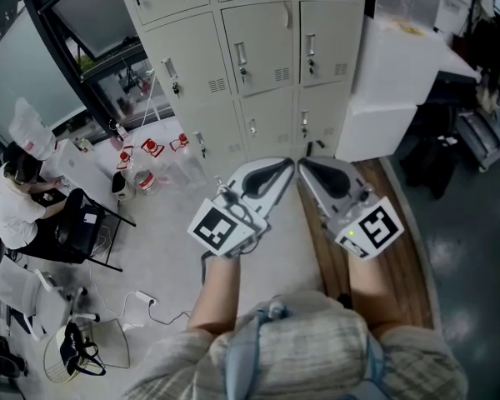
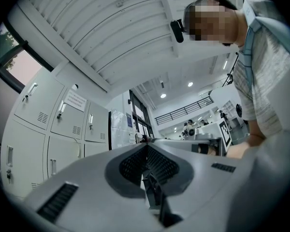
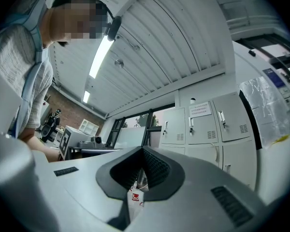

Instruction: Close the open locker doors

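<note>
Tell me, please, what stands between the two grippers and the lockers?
Nothing stands there. In the head view, the left gripper and right gripper, both shut, point at the lockers with only bare pale floor below them.

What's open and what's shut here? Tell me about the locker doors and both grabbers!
locker doors, all those in view shut
left gripper, shut, nothing between its jaws
right gripper, shut, nothing between its jaws
</note>
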`<action>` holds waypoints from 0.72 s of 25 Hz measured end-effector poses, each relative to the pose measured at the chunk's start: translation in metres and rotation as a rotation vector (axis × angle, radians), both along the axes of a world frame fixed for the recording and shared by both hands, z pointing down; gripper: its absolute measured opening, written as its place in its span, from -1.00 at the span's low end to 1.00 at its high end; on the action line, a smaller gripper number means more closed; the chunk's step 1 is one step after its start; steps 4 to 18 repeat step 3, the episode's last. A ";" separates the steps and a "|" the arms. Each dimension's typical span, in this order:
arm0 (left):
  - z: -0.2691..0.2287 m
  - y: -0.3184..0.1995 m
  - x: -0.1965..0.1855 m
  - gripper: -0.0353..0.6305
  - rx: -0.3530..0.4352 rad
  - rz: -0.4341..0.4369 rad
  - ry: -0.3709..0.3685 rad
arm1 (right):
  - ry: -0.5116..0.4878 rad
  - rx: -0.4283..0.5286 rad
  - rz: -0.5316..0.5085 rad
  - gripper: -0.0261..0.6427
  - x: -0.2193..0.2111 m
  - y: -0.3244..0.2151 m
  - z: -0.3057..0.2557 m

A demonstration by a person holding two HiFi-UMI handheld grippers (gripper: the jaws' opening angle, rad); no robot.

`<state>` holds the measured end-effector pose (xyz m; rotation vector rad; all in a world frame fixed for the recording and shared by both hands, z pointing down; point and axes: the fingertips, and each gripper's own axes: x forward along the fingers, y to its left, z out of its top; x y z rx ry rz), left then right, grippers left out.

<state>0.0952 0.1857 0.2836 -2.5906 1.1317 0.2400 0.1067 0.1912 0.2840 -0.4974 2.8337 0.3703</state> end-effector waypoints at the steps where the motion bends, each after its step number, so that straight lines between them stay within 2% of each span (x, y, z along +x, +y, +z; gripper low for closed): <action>1: 0.000 0.001 -0.001 -0.88 -0.001 0.000 0.002 | -0.001 -0.001 0.001 -0.91 -0.001 0.000 0.000; 18: 0.000 0.002 -0.004 -0.88 -0.001 0.001 0.005 | -0.002 -0.002 0.003 -0.91 -0.003 0.001 0.001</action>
